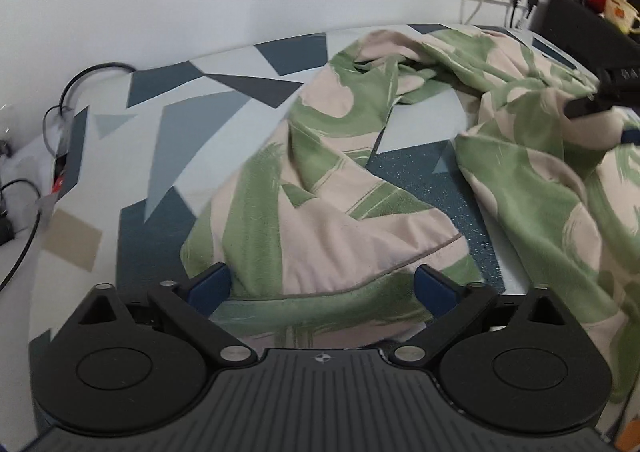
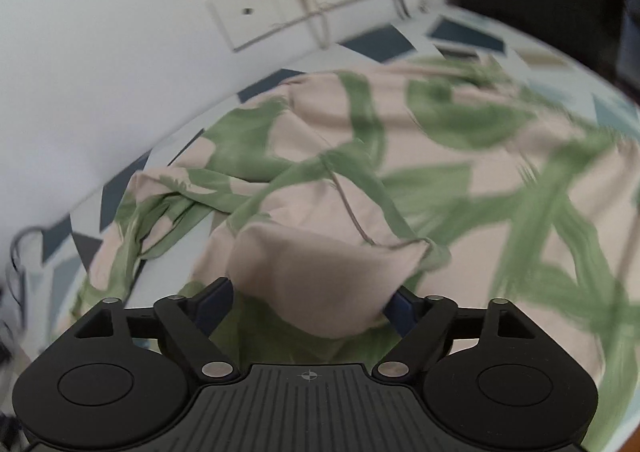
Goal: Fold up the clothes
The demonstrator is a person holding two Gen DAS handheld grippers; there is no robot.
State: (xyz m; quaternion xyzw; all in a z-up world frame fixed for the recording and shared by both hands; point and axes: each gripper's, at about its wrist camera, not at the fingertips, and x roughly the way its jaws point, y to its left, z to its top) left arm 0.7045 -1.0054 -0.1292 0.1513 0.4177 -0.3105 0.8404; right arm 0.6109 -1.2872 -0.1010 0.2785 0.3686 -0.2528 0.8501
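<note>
The worktop (image 1: 180,140), covered in a blue, grey and white geometric pattern, stretches ahead of both grippers. On it lies a crumpled pink garment with green brushstrokes (image 1: 332,180), reaching from just under the left gripper (image 1: 322,286) forward and off to its right. That gripper's jaws stand apart over a piped hem without pressing it. The right gripper (image 2: 310,298) is open too, a pink fold (image 2: 320,284) bulging loosely between its jaws.
</note>
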